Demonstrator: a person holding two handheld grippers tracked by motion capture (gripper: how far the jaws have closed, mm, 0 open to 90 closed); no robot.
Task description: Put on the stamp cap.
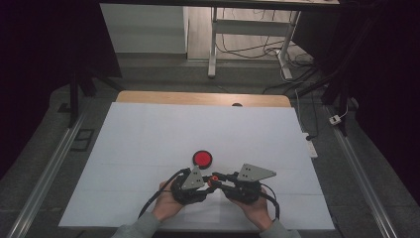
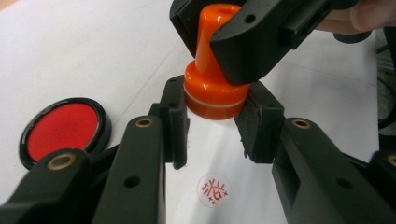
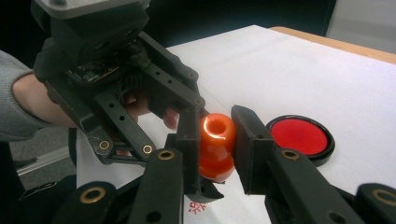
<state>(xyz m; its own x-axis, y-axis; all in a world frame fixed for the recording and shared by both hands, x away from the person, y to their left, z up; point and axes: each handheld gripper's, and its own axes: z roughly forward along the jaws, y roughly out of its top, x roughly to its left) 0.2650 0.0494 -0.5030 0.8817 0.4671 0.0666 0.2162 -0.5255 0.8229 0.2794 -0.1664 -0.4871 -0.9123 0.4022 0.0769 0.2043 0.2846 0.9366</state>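
Two hand-held claws meet over the near middle of a paper-covered bench (image 1: 148, 129), both clamped on one orange stamp (image 2: 212, 70). The left claw (image 2: 215, 119) grips the stamp's wide base from either side, its pads pressed against the orange collar. The right claw (image 3: 219, 140) is closed on the narrower handle above, coming in across the left claw from the opposite side. The stamp stands roughly upright, its base held just above the white paper (image 2: 93, 46) and clear of it.

On the paper directly below the left claw's jaws lies a round red stamped mark (image 2: 214, 190). A red ink pad (image 1: 202, 158) in a black rim sits just beyond the two claws, a little to the left claw's side, near but not touching either.

Open white paper stretches away from the claws on both flanks and far ahead, to where a strip of bare wooden bench edge (image 1: 203, 97) shows past the sheet. The near edge of the sheet lies close behind the hands.

The left hand (image 1: 168, 203) and right hand (image 1: 255, 208) come in low from the near side, forearms in grey sleeves, wrists angled inward so the claws point toward each other, each topped by a grey triangular plate.
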